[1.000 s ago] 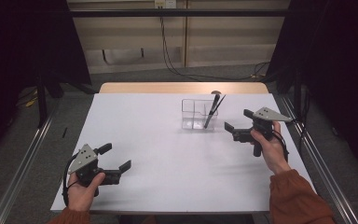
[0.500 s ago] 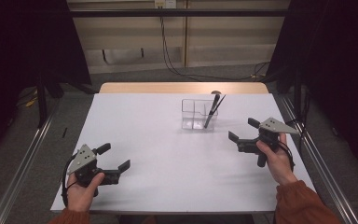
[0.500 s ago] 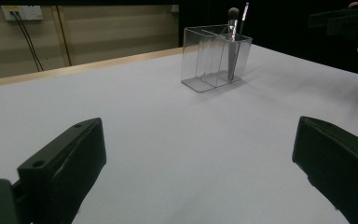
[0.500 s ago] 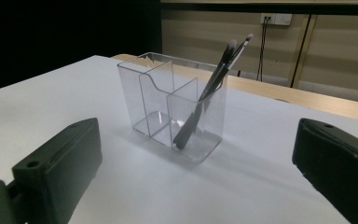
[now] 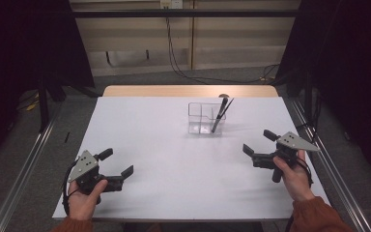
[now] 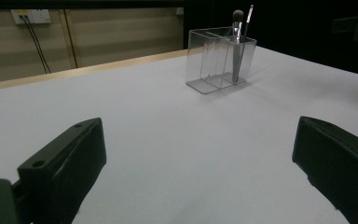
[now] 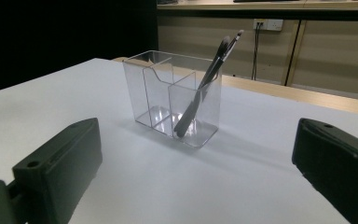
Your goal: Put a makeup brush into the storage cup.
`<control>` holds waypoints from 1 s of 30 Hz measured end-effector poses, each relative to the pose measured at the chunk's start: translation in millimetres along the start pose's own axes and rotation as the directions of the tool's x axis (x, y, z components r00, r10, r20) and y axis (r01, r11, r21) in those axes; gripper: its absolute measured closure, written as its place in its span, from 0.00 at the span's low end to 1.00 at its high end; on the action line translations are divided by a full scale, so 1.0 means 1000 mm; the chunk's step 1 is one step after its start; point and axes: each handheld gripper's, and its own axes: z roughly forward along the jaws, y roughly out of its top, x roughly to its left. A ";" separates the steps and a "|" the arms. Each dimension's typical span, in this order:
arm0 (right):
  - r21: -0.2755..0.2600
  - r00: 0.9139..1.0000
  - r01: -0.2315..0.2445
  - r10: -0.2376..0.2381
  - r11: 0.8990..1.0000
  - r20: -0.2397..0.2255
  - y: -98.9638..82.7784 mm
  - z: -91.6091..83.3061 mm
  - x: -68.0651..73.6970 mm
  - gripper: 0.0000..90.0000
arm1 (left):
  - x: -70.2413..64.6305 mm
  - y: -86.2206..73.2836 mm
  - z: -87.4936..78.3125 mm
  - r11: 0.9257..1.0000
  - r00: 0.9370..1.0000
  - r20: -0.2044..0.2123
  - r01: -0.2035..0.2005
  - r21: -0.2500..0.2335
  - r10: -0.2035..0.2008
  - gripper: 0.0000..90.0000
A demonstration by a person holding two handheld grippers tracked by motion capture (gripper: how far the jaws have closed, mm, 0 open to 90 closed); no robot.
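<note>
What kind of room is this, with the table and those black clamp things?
Probably a lab or recording studio, not a home: a bare white table hemmed in by black curtains, with metal rails along its sides, and a person holding a left gripper and right gripper near a clear organizer.

No legible text, labels, brands or nos. on anything in view.

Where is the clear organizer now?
In the high view, the organizer stands right of centre toward the table's far edge, nearer the right gripper.
</note>
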 end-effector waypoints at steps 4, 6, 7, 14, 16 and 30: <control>-0.005 1.000 0.001 -0.001 1.000 0.005 -0.005 -0.007 0.001 0.01 | -0.001 0.000 -0.001 1.000 1.000 0.001 0.000 0.001 0.000 0.03; -0.013 1.000 -0.004 0.004 1.000 0.011 -0.006 -0.011 0.001 0.01 | -0.002 0.000 -0.002 1.000 1.000 0.002 0.001 0.001 -0.001 0.03; -0.016 1.000 -0.008 0.008 1.000 0.012 -0.007 -0.013 0.001 0.01 | -0.002 0.000 -0.002 1.000 1.000 0.004 0.001 0.003 -0.001 0.03; -0.013 0.999 -0.035 0.035 0.999 0.015 -0.014 -0.028 0.003 0.01 | -0.005 0.000 -0.004 1.000 1.000 0.004 -0.011 0.003 0.011 0.03; -0.011 0.999 -0.038 0.038 0.999 0.012 -0.017 -0.033 0.004 0.01 | -0.006 -0.001 -0.005 1.000 1.000 0.006 -0.009 0.006 0.009 0.03; 0.005 0.999 -0.049 0.048 0.999 0.016 -0.027 -0.051 0.007 0.00 | -0.006 0.000 -0.005 1.000 1.000 0.011 -0.014 0.007 0.013 0.03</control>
